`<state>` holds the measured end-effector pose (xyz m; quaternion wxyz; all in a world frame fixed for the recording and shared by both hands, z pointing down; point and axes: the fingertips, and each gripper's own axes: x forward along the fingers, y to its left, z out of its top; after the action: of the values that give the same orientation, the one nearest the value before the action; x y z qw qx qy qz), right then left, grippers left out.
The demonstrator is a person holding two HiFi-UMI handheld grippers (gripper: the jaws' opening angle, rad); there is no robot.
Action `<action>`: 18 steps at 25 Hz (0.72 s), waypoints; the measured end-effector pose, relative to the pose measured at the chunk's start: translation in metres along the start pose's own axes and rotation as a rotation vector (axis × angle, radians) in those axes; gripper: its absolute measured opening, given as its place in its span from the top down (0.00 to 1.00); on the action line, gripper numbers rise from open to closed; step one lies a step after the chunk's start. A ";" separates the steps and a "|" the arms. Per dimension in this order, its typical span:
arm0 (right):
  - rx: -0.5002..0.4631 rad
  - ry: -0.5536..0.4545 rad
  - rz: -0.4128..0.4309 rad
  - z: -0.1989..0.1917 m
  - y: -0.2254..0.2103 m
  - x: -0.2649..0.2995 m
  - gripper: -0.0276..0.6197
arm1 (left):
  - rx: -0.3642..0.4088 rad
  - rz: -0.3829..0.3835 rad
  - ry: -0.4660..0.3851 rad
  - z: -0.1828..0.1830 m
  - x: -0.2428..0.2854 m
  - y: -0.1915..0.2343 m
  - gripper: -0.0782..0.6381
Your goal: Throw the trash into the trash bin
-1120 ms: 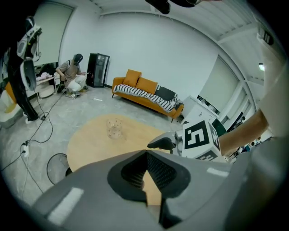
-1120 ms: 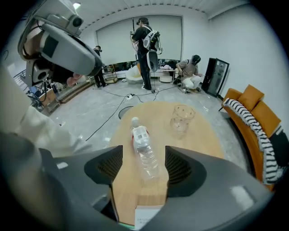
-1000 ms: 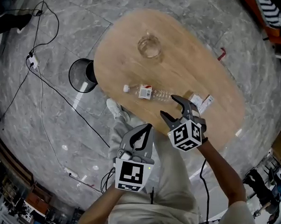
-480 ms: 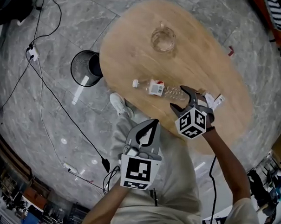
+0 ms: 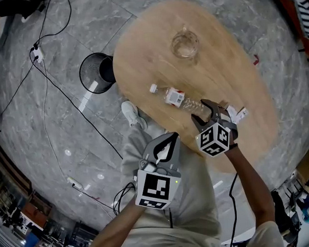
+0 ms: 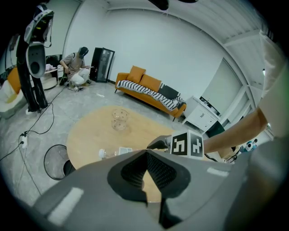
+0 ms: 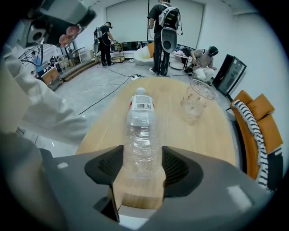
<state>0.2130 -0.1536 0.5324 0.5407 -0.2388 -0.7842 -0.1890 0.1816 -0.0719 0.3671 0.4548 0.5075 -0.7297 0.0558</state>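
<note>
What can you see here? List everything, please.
table: one, wooden, centre
bottle: one, clear, lying on table
cup: one, clear, table's far end
bin: one, black, floor left of table
wrappers: count unclear, white, table beside right gripper
cables: several, black, floor
sofa: one, orange, by far wall
people: several, room behind table
left gripper: grey, shut, empty, over lap
right gripper: grey, jaws just been closing, pads on bottle's base

Smooth matt pale-wood tabletop [image 5: 141,54]; clear ribbed plastic bottle [image 7: 141,131], paper label [image 5: 177,97]; clear plastic cup [image 5: 185,44]; glossy grey marble floor [image 5: 57,130]; black wire-mesh trash bin [image 5: 91,77].
</note>
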 end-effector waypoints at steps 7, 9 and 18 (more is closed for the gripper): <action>0.069 -0.062 0.007 0.021 0.004 -0.027 0.51 | -0.006 0.009 -0.006 0.006 -0.006 0.002 0.89; 0.099 -0.079 0.008 0.028 0.005 -0.033 0.51 | -0.008 0.015 -0.009 0.008 -0.010 0.006 0.89; 0.136 -0.146 0.017 0.074 0.008 -0.045 0.52 | -0.017 0.044 -0.010 0.010 -0.024 0.032 0.89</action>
<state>0.1748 -0.1135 0.4648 0.4987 -0.2214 -0.8304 -0.1127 0.1516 -0.0452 0.3564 0.4540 0.4876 -0.7435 0.0569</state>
